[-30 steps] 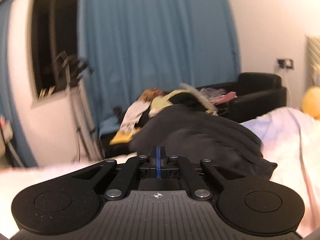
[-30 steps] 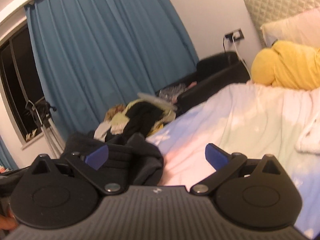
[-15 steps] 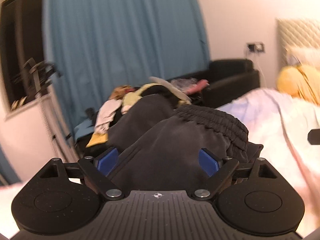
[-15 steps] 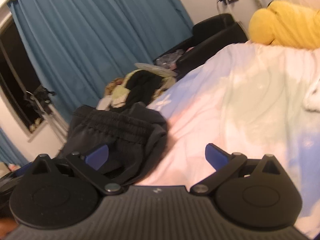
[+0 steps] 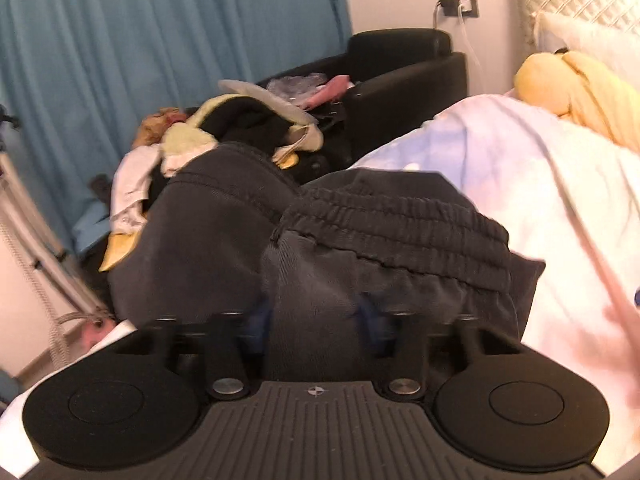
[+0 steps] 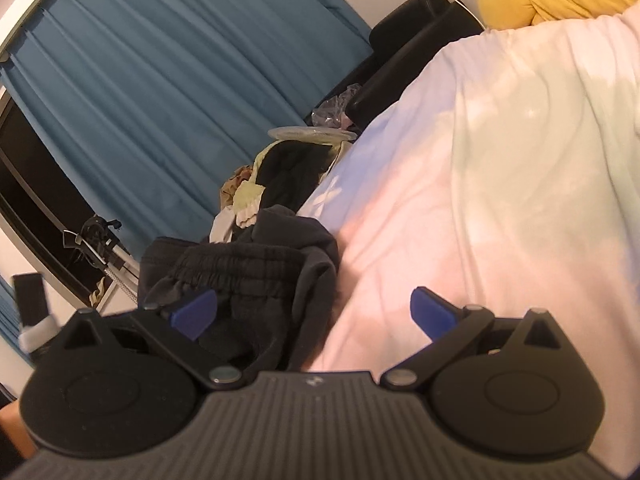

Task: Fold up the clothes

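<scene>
Left hand-held gripper (image 5: pixel 316 316), low centre, pinches bunched dark sweatpants (image 5: pixel 384 232) on the bed (image 5: pixel 560 200); right hand-held gripper (image 6: pixel 314 312) is spread wide.

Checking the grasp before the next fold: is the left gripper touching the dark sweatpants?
Touching. In the left wrist view, the left gripper has dark sweatpants fabric bunched between its blurred blue fingertips, pressing against both.
</scene>
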The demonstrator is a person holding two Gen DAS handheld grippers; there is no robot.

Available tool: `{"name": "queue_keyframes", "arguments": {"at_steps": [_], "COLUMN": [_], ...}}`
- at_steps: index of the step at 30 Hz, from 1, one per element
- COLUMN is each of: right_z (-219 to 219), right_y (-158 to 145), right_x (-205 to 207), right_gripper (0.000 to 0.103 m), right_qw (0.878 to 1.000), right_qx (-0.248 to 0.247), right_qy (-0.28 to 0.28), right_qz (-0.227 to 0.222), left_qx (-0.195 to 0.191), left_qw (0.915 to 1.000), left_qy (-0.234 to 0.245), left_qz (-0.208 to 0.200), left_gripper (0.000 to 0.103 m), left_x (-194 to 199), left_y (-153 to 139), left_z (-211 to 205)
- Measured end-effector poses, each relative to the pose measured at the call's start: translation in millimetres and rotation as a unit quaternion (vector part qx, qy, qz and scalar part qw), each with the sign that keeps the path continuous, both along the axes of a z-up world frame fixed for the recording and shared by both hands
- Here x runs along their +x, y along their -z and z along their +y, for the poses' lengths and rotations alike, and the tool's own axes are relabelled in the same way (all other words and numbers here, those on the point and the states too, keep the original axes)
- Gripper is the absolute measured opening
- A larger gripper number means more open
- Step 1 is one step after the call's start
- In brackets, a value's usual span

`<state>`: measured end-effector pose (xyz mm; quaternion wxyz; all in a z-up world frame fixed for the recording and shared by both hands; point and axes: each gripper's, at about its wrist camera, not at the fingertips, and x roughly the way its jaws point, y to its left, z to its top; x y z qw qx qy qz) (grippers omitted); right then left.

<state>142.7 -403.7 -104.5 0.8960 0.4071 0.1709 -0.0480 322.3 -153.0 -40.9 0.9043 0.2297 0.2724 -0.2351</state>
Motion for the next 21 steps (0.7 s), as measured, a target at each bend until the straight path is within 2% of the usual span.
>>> {"name": "queue_keyframes", "arguments": {"at_steps": [2, 3, 6, 9, 13, 14, 16, 17, 18, 19, 20, 21], "right_z": [1, 2, 5, 8, 13, 15, 20, 22, 24, 26, 28, 29], "right_y": [-4, -7, -20, -34, -39, -40, -43, -44, -47, -50, -54, -58], "right_x": [-2, -4, -14, -23, -20, -19, -18, -18, -17, -16, -13, -7], "right_gripper": [0.103, 0.103, 0.103, 0.103, 0.103, 0.103, 0.103, 0.103, 0.103, 0.103, 0.103, 0.103], "right_qw": [1.000, 1.000, 0.998, 0.996, 0.994, 0.993, 0.991, 0.990, 0.989, 0.989, 0.989, 0.989], "right_qx": [-0.002, -0.004, -0.013, -0.032, -0.002, 0.007, 0.025, 0.029, 0.026, 0.020, 0.019, 0.022], "right_qy": [-0.006, -0.010, -0.020, -0.019, -0.078, -0.092, -0.115, -0.123, -0.129, -0.133, -0.137, -0.142], "right_qz": [-0.012, -0.021, -0.057, -0.077, -0.079, -0.074, -0.067, -0.066, -0.062, -0.056, -0.048, -0.038], "left_qx": [-0.015, -0.023, -0.051, -0.075, -0.116, -0.130, -0.162, -0.174, -0.170, -0.165, -0.160, -0.155], "left_qw": [0.9998, 0.9995, 0.9980, 0.9957, 0.9879, 0.9846, 0.9776, 0.9747, 0.9761, 0.9783, 0.9800, 0.9811], "left_qy": [-0.005, -0.007, -0.022, -0.051, -0.103, -0.117, -0.134, -0.141, -0.135, -0.121, -0.108, -0.094], "left_qz": [-0.013, -0.019, -0.031, -0.017, 0.009, -0.002, -0.002, 0.000, -0.010, -0.030, -0.049, -0.068], "left_gripper": [0.018, 0.015, 0.012, 0.012, 0.012, 0.014, 0.025, 0.040, 0.056, 0.062, 0.075, 0.083], "left_x": [-33, -50, -107, -161, -212, -225, -240, -245, -248, -249, -250, -251], "left_y": [-8, -12, -23, -17, 11, 18, 27, 29, 27, 25, 22, 19], "left_z": [16, 24, 57, 90, 132, 140, 152, 156, 154, 150, 146, 142]}}
